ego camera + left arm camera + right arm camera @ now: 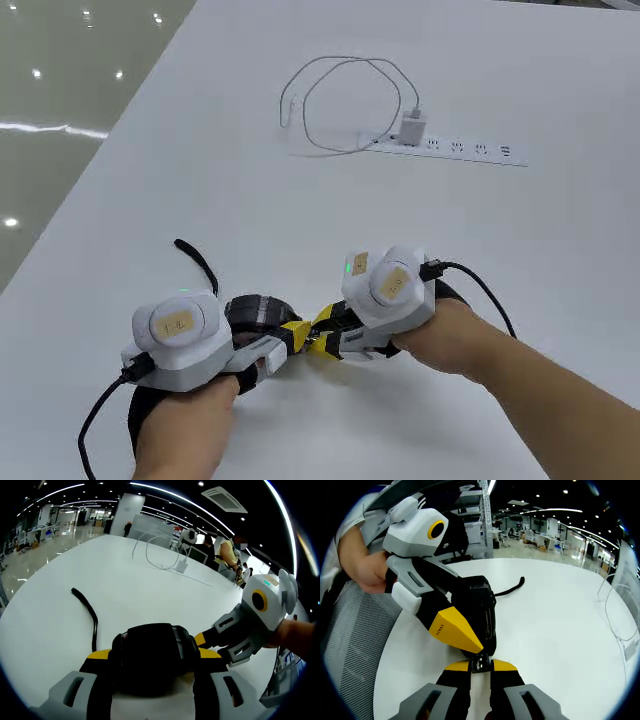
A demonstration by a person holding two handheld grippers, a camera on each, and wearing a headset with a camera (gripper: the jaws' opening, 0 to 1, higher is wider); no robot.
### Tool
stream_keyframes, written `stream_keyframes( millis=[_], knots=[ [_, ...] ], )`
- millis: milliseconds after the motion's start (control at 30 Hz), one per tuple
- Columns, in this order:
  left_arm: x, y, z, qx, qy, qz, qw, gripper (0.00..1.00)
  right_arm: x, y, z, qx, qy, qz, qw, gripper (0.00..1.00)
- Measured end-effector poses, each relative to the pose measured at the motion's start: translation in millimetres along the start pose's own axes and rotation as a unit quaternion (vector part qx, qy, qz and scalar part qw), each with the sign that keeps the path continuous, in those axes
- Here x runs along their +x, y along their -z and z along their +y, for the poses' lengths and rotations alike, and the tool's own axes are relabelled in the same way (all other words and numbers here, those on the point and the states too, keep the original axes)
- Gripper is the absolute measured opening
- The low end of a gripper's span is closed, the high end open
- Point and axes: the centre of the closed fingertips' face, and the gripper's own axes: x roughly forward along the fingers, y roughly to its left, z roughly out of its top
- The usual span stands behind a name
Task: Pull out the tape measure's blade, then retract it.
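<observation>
The black tape measure (256,311) lies on the white table (300,200), its black wrist strap (196,263) trailing to the far left. My left gripper (277,332) is shut on its case (150,655), which sits between the yellow-tipped jaws. The right gripper (322,341) meets it from the right, jaws shut on the blade's end hook (480,663) right at the case (479,607). Almost no blade is drawn out. The right gripper (250,625) comes into the left gripper view from the right. The left gripper (422,555) comes into the right gripper view from the left.
A white power strip (455,148) with a charger (413,128) and a looped white cable (340,100) lies at the far side of the table. The table's left edge (100,150) drops to a glossy floor. A mesh chair (355,640) stands close by me.
</observation>
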Motion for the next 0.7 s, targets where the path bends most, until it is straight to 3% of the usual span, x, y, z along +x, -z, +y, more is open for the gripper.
stream_keyframes(
  millis=[700],
  knots=[
    [-0.5, -0.5, -1.5, 0.002, 0.009, 0.002, 1.0000, 0.61, 2.6, -2.0, 1.9, 0.003, 0.003, -0.003, 1.0000, 0.11]
  ],
)
